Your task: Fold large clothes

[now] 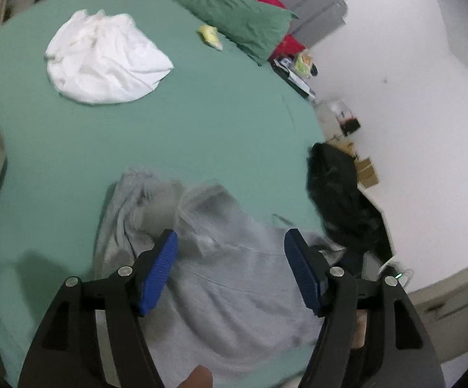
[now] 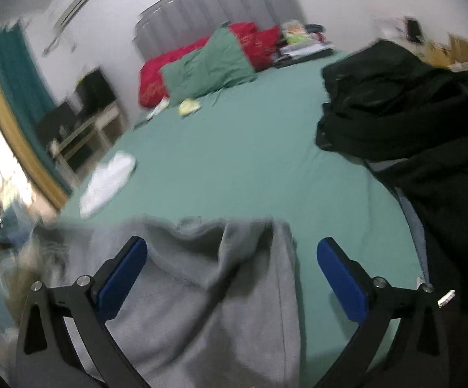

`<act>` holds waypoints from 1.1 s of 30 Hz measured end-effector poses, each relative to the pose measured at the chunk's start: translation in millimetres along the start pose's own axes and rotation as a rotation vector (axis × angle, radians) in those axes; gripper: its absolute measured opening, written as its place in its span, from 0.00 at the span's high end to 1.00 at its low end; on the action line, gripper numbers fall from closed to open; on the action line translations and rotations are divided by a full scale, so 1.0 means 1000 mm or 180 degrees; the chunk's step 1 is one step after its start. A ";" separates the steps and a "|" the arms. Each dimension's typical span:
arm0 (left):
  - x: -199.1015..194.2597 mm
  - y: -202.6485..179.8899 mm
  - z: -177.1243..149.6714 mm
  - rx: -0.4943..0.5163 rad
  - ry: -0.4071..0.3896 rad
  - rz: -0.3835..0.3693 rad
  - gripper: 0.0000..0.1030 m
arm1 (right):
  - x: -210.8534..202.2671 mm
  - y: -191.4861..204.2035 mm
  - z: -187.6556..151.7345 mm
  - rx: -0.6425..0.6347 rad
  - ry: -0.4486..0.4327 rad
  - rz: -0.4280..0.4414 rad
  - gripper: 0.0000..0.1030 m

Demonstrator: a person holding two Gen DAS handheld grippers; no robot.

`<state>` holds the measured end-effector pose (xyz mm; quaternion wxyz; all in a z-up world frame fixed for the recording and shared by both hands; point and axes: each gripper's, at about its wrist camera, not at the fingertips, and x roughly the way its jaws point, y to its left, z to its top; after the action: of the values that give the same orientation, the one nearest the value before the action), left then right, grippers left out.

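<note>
Green sheet covers the bed (image 1: pixel 201 123); the crumpled grey garment (image 1: pixel 234 274) lies on it directly beneath both spread, empty tools, left hand-held gripper (image 1: pixel 230 244) and right hand-held gripper (image 2: pixel 232 252); white garment (image 1: pixel 104 61) far ahead

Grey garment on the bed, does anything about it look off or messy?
Yes. The grey garment lies bunched and rumpled near the edge of the green bed, not spread flat. Both the left gripper and right gripper hover open over it.
</note>
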<state>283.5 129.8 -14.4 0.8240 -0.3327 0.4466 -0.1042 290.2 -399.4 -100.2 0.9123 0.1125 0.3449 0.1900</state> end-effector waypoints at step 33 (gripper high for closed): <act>0.106 0.025 -0.020 0.1447 -0.0265 0.1651 0.96 | 0.078 -0.010 0.023 -0.0352 0.0235 0.0006 0.73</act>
<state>325.6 90.3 -108.3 0.8936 -0.0200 0.4477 0.0255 362.3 -377.3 -133.1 0.9036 0.0552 0.3672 0.2136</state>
